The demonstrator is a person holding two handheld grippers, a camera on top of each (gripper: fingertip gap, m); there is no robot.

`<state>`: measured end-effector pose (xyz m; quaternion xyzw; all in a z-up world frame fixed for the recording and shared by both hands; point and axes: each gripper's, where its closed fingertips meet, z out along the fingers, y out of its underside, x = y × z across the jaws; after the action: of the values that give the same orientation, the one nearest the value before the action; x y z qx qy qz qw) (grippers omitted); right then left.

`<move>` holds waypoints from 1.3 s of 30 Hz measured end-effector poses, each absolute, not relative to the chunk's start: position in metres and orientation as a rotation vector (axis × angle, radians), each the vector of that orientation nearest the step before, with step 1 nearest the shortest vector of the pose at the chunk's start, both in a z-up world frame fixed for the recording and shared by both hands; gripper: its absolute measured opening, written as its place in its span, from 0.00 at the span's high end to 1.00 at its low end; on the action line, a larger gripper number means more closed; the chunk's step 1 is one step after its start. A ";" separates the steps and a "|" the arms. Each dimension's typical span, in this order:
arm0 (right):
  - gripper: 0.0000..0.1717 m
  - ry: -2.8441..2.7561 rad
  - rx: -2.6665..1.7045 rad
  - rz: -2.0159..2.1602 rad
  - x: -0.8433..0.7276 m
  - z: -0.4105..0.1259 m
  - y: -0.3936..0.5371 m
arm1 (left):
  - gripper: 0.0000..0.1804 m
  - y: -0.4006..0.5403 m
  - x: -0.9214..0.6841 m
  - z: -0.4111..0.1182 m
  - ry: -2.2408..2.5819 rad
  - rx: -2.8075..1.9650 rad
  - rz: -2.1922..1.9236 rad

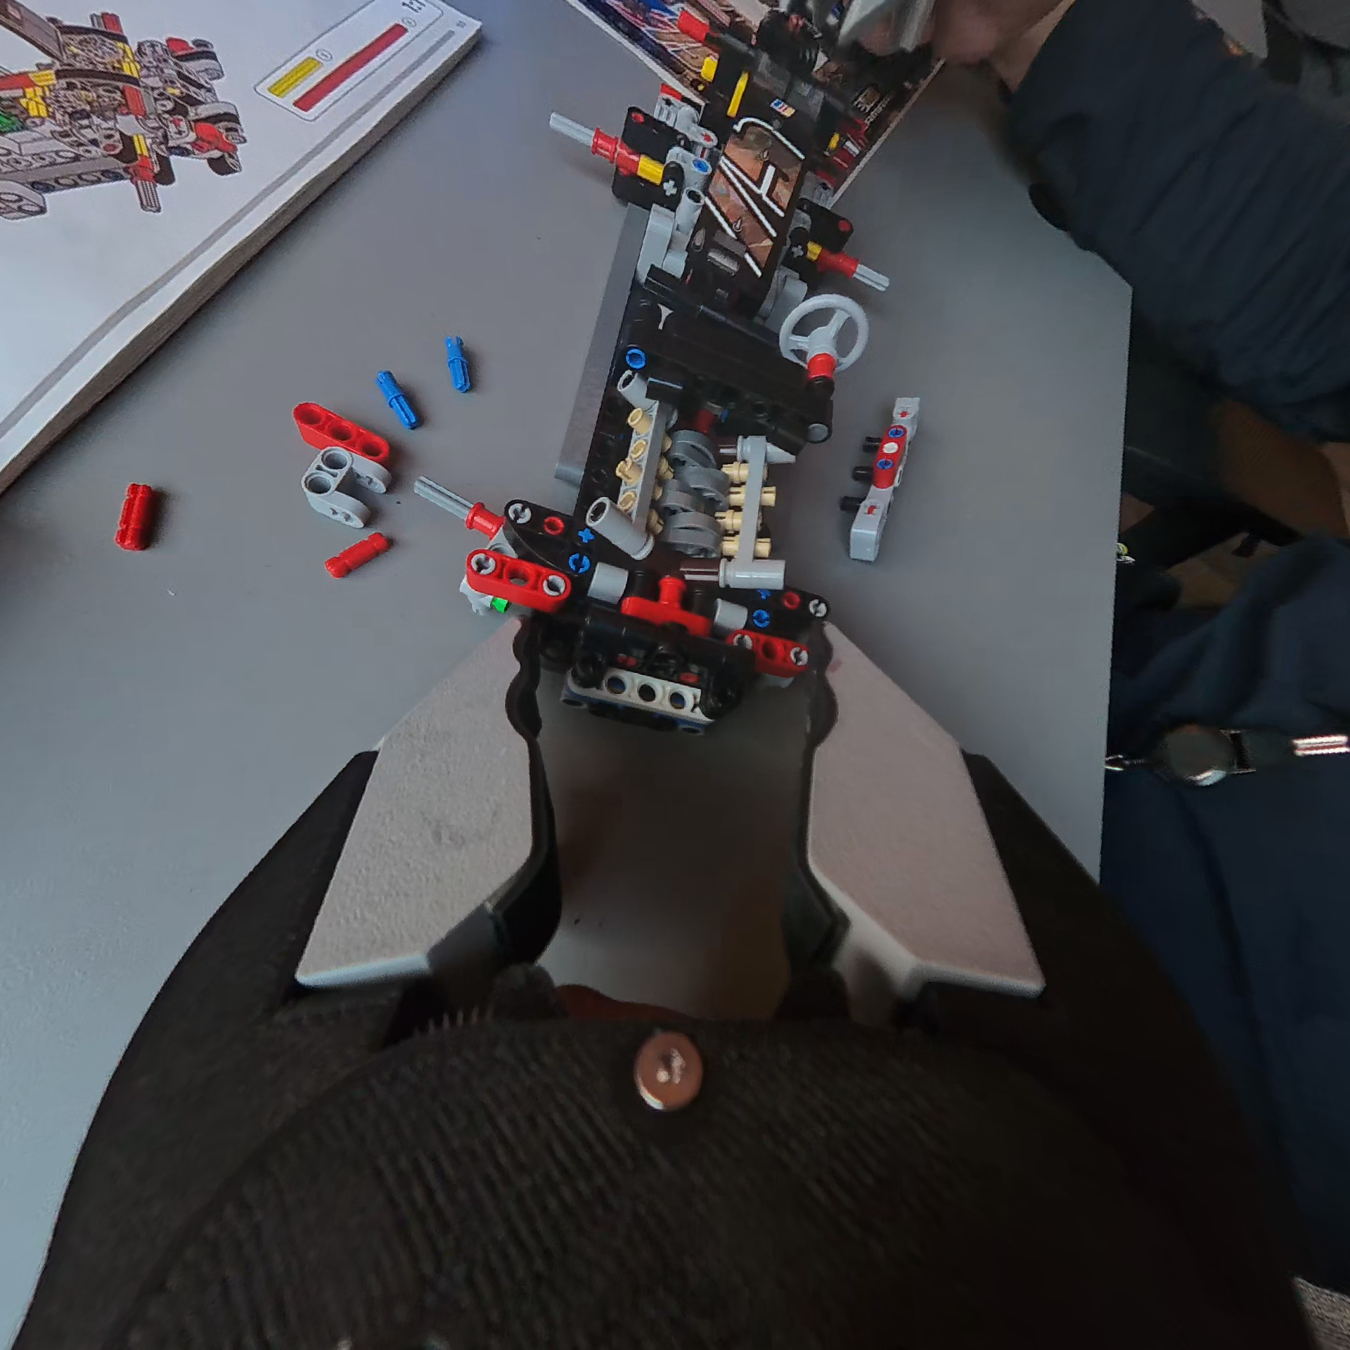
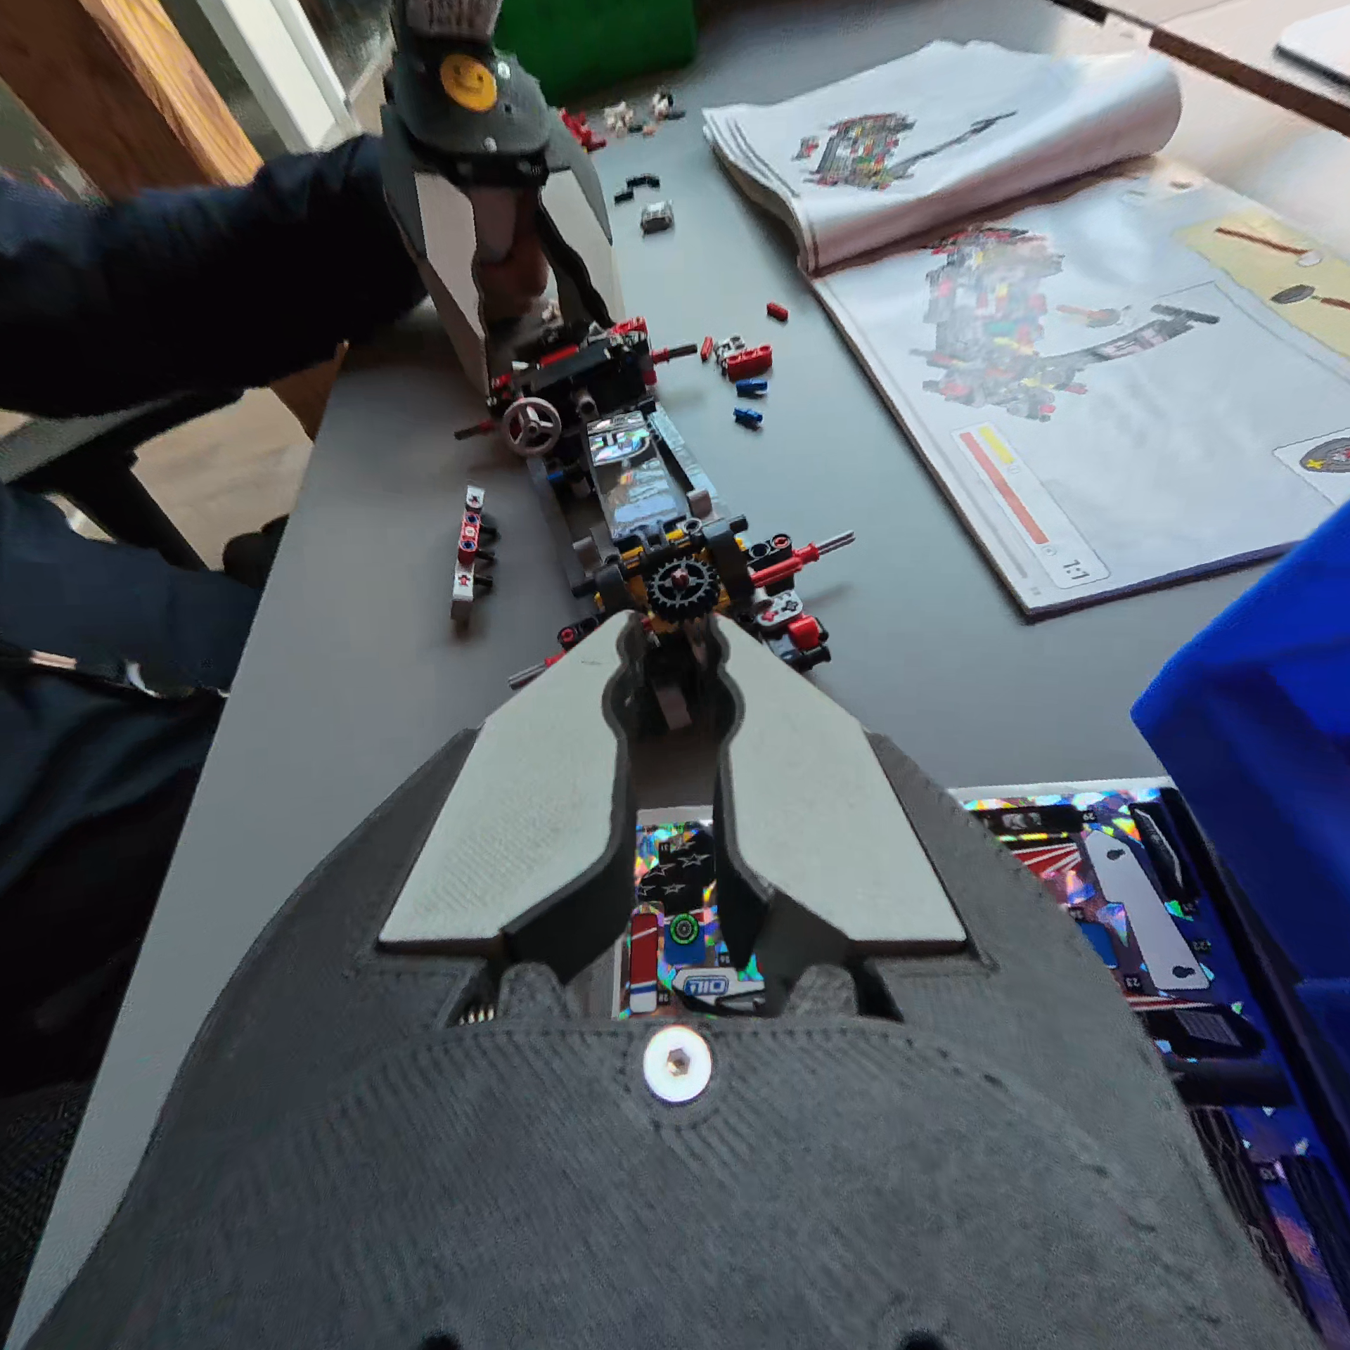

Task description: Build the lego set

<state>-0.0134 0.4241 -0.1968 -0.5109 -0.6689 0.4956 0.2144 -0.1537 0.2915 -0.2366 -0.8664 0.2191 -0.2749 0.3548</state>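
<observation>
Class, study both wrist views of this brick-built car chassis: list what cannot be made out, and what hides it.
- Right wrist view: the right gripper covers the chassis end below the black gear; contact unclear.
- Left wrist view: the left gripper's fingers hide the chassis sides; contact unclear.
- Right wrist view: small parts near the green box are blurred.
- Instruction booklet: cut off by the edge.

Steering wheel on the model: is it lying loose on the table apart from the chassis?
No. The grey steering wheel sits mounted on a red-tipped column rising from the black chassis, not on the table.
</observation>
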 end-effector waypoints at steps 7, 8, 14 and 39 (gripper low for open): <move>0.90 -1.914 -1.465 1.518 -0.021 -0.205 0.415 | 0.60 0.291 -0.153 -0.237 0.575 -2.237 -0.712; 0.90 -1.920 -1.450 1.511 -0.021 -0.205 0.415 | 0.60 0.291 -0.153 -0.237 0.575 -2.237 -0.712; 0.94 -1.978 -1.395 1.478 -0.018 -0.207 0.410 | 0.60 0.291 -0.153 -0.235 0.565 -2.234 -0.754; 0.83 -1.546 -1.437 1.417 -0.025 -0.162 0.462 | 0.61 0.282 -0.182 -0.211 0.378 -2.082 -0.643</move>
<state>-0.0250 0.4624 -0.1617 -0.5402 -0.5809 0.5325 0.2952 -0.1820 0.2818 -0.2106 -0.8415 0.1526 -0.2600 0.4484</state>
